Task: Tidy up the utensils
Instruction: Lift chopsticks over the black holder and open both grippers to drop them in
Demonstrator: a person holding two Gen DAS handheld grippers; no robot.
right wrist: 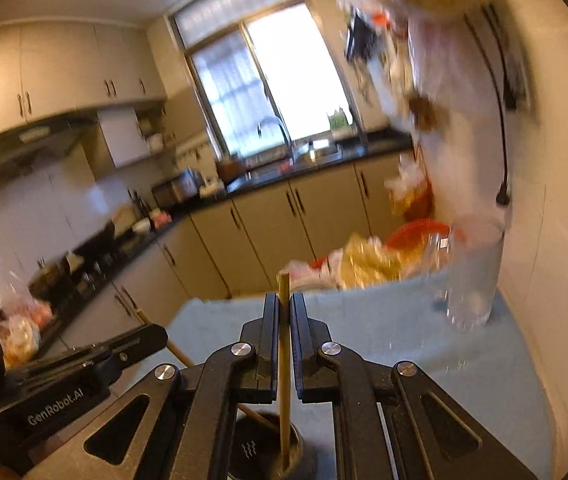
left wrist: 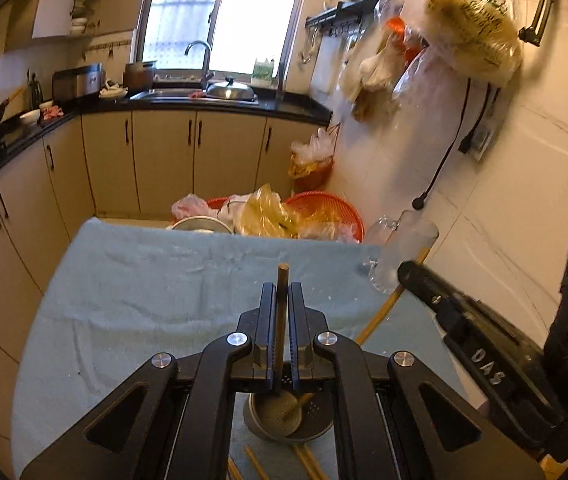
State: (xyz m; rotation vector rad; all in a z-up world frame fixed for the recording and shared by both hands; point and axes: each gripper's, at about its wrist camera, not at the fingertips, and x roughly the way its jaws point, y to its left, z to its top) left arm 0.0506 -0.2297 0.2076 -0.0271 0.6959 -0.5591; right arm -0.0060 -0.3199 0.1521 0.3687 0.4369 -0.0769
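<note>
A table covered by a blue-grey towel (left wrist: 132,280) carries the work; beyond its far edge, orange baskets (left wrist: 336,208) heaped with plastic bags are seen on the floor by the cabinets. Near the far right corner of the towel a clear glass mug (left wrist: 400,252) stands upright, blurred in the right wrist view (right wrist: 472,276).

The right gripper (right wrist: 283,308) is clenched on a pale chopstick (right wrist: 283,344), which stands nearly upright between its fingers; the lower end of the stick reaches into a dark round holder (right wrist: 268,452) below the gripper.

The left gripper (left wrist: 283,296) is likewise clamped on a darker chopstick (left wrist: 282,312), held upright with its tip showing above the jaws. Under it a perforated metal cup (left wrist: 288,420) lies on the towel near the near edge, with loose chopsticks (left wrist: 308,462) lying beside it.
</note>
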